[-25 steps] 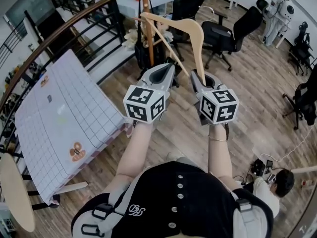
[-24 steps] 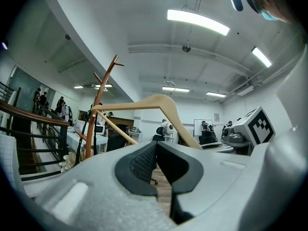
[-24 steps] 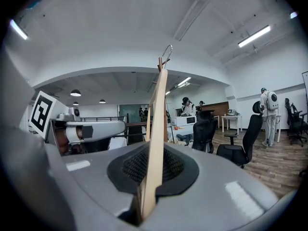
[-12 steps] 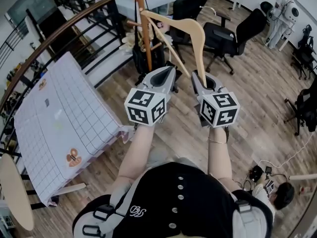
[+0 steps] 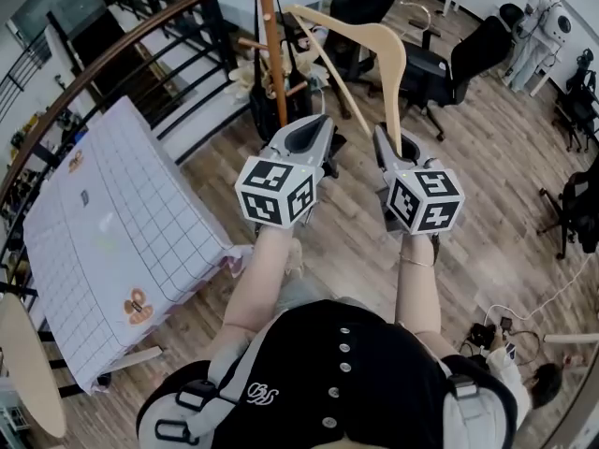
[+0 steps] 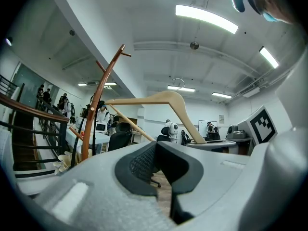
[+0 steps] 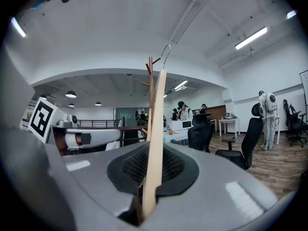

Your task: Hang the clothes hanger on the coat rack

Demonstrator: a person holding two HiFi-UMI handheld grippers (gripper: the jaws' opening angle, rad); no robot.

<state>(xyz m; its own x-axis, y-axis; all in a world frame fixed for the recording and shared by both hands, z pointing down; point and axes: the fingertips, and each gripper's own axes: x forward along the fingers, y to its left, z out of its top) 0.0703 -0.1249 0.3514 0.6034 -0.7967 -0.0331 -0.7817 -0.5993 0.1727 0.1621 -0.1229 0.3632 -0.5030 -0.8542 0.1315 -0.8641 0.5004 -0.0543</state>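
Observation:
A light wooden hanger (image 5: 374, 40) stands up from my right gripper (image 5: 398, 152), which is shut on the lower end of one of its arms. In the right gripper view the hanger (image 7: 156, 129) rises edge-on between the pads of the right gripper (image 7: 151, 162), and its metal hook (image 7: 166, 52) is at the top. The brown coat rack (image 5: 271, 45) stands just beyond and to the left, its pegs (image 7: 150, 76) showing behind the hanger. My left gripper (image 5: 318, 143) is beside the right one, shut and empty. In its own view the hanger (image 6: 168, 97) and rack (image 6: 103, 95) show ahead of the left gripper (image 6: 155, 146).
A table with a white checked cloth (image 5: 122, 213) is on the left, beside a dark stair railing (image 5: 112, 54). A black bag (image 5: 281, 110) sits at the rack's foot. Black office chairs (image 5: 449, 64) stand behind on the right. A person crouches on the floor at lower right (image 5: 524, 382).
Both grippers and the hanger have moved forward, towards the coat rack. In the head view the hanger now sits higher and further right.

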